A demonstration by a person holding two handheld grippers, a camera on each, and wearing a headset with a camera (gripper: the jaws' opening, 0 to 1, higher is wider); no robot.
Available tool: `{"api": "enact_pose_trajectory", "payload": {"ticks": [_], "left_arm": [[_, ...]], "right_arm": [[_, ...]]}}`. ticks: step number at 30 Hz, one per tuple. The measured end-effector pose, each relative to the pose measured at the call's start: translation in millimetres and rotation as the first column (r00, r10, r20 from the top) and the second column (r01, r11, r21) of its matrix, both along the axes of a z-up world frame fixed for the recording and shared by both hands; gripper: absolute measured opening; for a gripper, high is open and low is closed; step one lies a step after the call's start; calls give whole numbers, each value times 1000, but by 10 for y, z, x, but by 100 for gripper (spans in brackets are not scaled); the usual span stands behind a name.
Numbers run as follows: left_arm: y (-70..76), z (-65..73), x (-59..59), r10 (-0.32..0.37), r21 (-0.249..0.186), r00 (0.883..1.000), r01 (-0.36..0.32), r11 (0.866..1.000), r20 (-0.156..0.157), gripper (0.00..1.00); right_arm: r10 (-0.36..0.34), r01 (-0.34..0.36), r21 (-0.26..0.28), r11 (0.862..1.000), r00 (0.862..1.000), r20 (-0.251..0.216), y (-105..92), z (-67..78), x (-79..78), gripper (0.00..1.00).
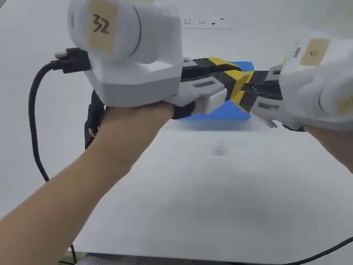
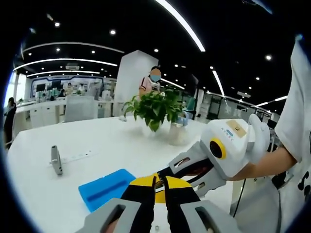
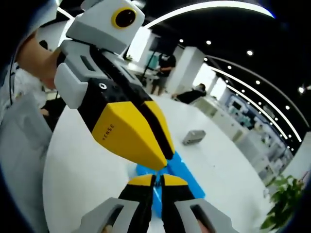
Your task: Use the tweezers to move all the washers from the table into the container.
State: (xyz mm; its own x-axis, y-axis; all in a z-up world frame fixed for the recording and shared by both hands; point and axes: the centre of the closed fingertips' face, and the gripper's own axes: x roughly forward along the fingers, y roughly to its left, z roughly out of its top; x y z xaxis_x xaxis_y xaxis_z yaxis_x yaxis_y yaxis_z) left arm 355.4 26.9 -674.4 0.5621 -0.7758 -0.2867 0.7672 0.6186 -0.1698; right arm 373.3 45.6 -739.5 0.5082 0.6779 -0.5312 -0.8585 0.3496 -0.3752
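While both grippers are held up above the white table (image 1: 187,215), their yellow tips meet over the blue container (image 1: 220,113), which lies flat on the far part of the table. In the head view the left gripper (image 1: 231,69), its body marked 32, reaches in from the left and the right gripper (image 1: 248,94) from the right. In the left gripper view its own jaws stand drawn together with a thin dark slit between the yellow pads, and the right gripper comes in from the right to touch their tips; the container sits just left of the jaws there. In the right gripper view its own jaws are equally narrow, and the left gripper slants down from the upper left, pinched to a point just above them. Whether either pair pinches something thin I cannot tell. Nearer the person, a small pale speck (image 1: 219,148) lies on the table, too blurred to name. A black cable (image 1: 34,116) hangs from the left gripper
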Motion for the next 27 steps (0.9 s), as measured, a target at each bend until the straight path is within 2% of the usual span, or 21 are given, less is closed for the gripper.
{"api": "enact_pose_trajectory", "payload": {"ticks": [3, 5, 9, 10, 15, 21, 27], "left_arm": [[21, -12, -1, 9, -22, 1000, -9, 1000, -30, 3], [21, -21, -36, 3, -25, 999, -4, 1000, -39, 3], [-4, -111, -186, -24, -9, 998, 23, 1000, -60, 2], [-14, -140, -232, -30, -3, 997, 30, 1000, -67, 2], [-58, -226, -418, -53, -6, 993, 53, 999, -102, 2], [-76, -410, -579, -61, -14, 985, 60, 998, -161, 2], [-80, -561, -658, -51, -19, 978, 48, 999, -202, 2]], "right_arm": [[-9, 9, 3, 1000, 1000, -18, -12, -18, -48, 2], [-13, 13, 15, 1000, 999, -50, -16, -39, -133, 2], [-22, 23, 10, 1000, 997, -75, -58, -106, -266, 3], [-24, 25, 7, 1000, 996, -90, -90, -169, -302, 3], [-45, 53, 41, 998, 985, -164, -119, -269, -527, 3], [-60, 64, 9, 998, 977, -205, -150, -436, -672, 4], [-64, 66, 2, 998, 966, -249, -152, -593, -767, 4]]}}
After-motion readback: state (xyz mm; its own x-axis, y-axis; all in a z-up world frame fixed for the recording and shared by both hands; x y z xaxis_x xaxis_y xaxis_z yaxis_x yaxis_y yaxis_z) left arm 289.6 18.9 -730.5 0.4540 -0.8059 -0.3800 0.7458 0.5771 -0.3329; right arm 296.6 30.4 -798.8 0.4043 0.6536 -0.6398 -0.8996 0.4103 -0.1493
